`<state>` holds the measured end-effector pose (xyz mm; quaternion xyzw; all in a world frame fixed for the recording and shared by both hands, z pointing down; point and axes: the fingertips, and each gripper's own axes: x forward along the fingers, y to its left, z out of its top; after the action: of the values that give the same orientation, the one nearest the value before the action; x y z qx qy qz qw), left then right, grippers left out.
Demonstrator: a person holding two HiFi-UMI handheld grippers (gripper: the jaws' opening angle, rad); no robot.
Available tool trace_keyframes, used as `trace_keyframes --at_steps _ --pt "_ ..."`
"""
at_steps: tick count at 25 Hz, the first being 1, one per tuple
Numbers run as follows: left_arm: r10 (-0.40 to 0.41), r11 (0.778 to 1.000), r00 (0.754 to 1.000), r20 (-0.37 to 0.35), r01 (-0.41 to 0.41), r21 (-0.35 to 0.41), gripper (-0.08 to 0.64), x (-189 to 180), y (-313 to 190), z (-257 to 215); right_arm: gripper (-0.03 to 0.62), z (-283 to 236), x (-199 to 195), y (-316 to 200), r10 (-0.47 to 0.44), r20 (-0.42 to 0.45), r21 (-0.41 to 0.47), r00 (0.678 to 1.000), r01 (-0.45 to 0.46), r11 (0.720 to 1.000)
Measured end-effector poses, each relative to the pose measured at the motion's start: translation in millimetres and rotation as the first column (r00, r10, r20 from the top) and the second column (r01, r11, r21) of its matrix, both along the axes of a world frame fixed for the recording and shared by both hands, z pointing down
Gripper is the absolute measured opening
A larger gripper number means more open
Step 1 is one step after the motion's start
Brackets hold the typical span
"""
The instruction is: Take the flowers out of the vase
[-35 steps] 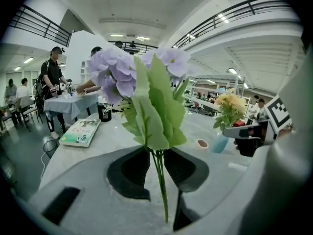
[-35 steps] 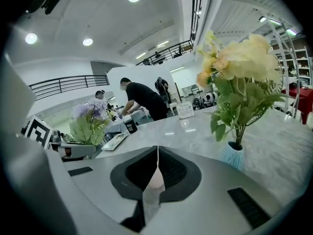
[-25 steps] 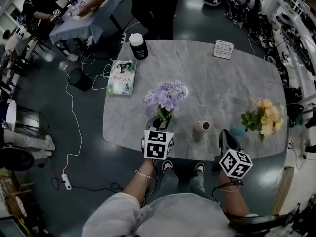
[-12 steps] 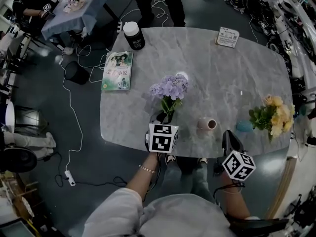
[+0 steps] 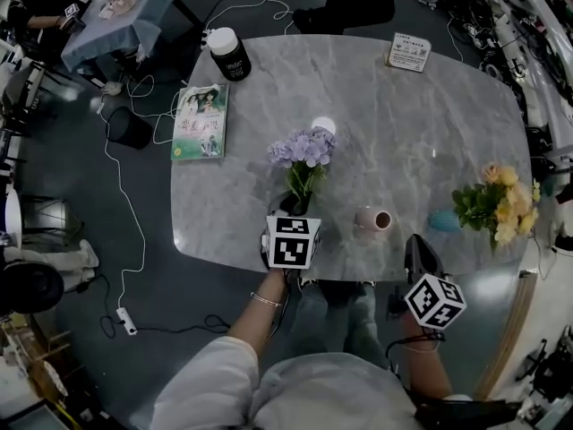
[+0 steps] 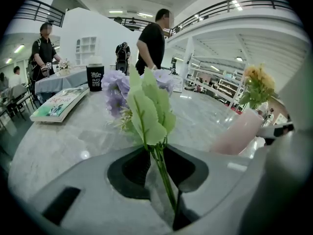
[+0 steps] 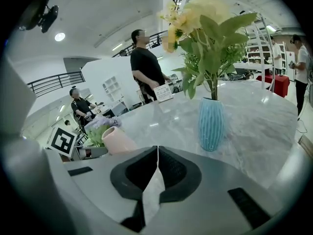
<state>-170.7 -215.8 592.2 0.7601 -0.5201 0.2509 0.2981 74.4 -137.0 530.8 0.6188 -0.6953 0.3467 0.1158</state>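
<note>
Left hand-held gripper (image 5: 291, 206) clamped on stems of purple flowers (image 5: 304, 149), out of pink vase (image 5: 372, 219), which lies on its side on tabletop (image 5: 403, 133) just beside; right hand-held gripper (image 5: 416, 251) closed, empty

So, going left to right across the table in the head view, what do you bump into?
book → purple flowers → pink vase → blue vase → yellow flowers
</note>
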Motion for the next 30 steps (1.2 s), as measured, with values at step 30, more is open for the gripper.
trace_keyframes --at_steps 30 --pt "0.019 1.000 1.000 -0.007 -0.019 0.002 0.100 7.5 -0.1 21.7 0.011 13.2 -0.5 13.3 -0.008 0.018 -0.031 1.000 0.008 0.999"
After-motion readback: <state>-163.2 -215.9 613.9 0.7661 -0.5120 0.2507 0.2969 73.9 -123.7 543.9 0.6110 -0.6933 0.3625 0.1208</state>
